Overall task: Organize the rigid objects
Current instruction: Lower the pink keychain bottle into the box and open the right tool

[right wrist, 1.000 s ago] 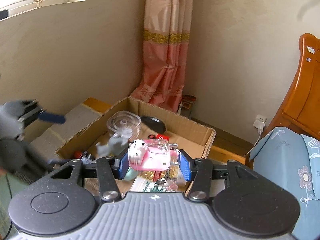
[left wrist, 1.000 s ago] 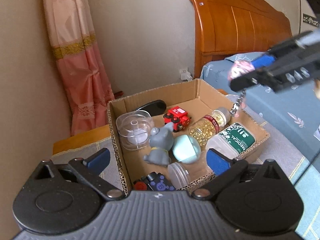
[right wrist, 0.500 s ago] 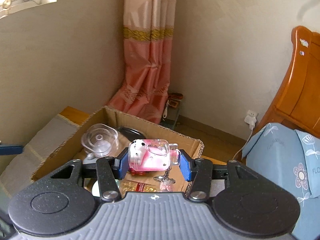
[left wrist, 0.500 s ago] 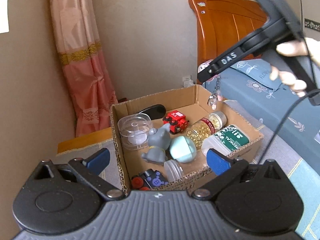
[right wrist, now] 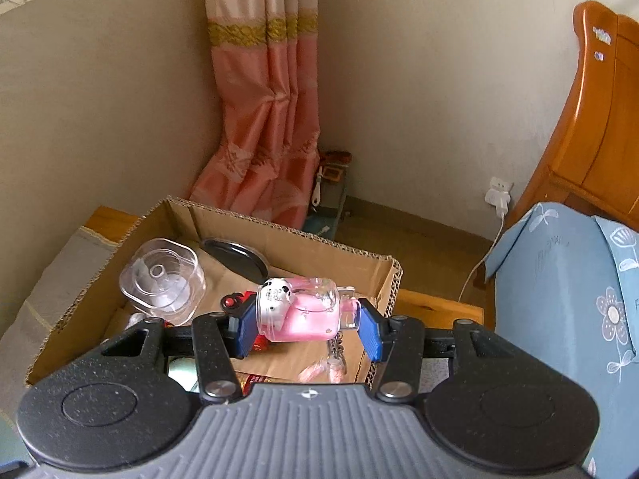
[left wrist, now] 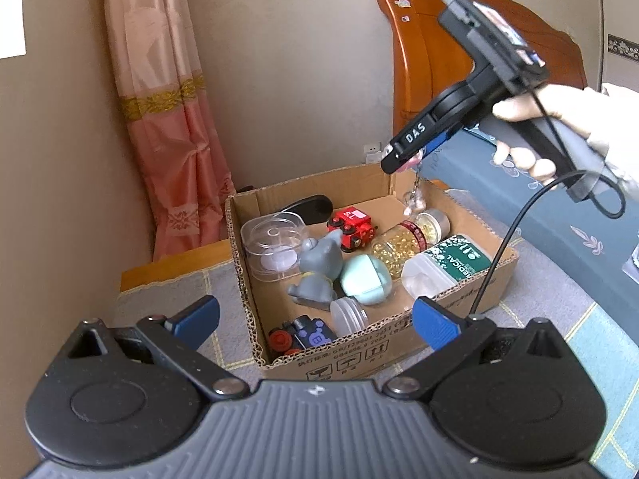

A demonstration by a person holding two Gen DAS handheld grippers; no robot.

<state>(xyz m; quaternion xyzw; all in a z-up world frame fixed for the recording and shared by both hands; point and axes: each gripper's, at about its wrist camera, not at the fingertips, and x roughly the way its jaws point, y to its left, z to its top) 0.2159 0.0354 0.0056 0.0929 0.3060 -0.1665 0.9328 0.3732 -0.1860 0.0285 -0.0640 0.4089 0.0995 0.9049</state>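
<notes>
My right gripper [right wrist: 305,325] is shut on a small pink jar keychain [right wrist: 299,311], whose chain and charm [right wrist: 333,363] hang below. It holds the jar over the far right corner of the open cardboard box [right wrist: 279,235]. In the left wrist view the right gripper [left wrist: 403,155] hovers above the box [left wrist: 351,355], with the chain [left wrist: 415,195] dangling into it. My left gripper [left wrist: 315,319] is open and empty, in front of the box's near wall.
The box holds a clear round container [left wrist: 275,243], a red toy train [left wrist: 353,225], a grey figurine [left wrist: 319,275], a teal egg [left wrist: 365,279], a capsule bottle [left wrist: 407,239], a green-labelled bottle [left wrist: 443,267]. A bed [left wrist: 559,215] lies right; curtain [left wrist: 167,119] behind.
My right gripper has carried the pink jar leftward and further over the box's far right corner. My left gripper has drawn back slightly and stays open.
</notes>
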